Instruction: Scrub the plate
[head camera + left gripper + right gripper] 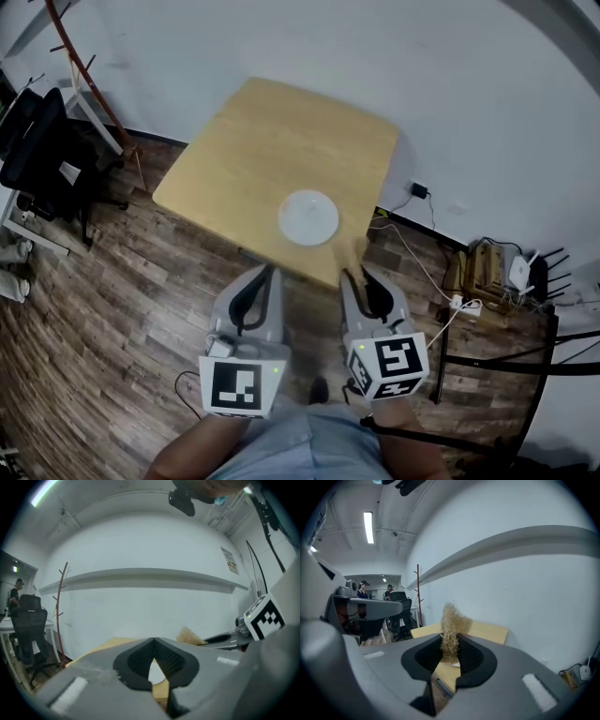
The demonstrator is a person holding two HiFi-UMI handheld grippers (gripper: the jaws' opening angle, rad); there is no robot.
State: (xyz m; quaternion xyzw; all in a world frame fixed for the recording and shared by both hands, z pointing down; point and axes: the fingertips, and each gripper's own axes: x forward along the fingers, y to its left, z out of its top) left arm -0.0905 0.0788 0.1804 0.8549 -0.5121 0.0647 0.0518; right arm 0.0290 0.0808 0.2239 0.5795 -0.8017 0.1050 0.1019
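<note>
Grippers hover side by side nearest the person: left gripper [266, 274] pinched fully together on nothing, right gripper [356, 274] clamped on a wiry tan scrubber [452, 627] (it sticks up above the jaws). Beyond them a white plate [308, 217] lies on the wooden table [281, 131] near its closest edge, apart from both

A light wooden table [281, 141] is shown with one side against a white wall [375, 56], on a dark wood-plank floor [122, 300]. A black office chair [37, 141] and a reddish coat stand [418, 597] are seen at the left. A plug [418, 191], a power strip [464, 304], a white router [520, 274] and a black metal frame [497, 361] are grouped at the right. A ceiling light strip [368, 527] is lit.
</note>
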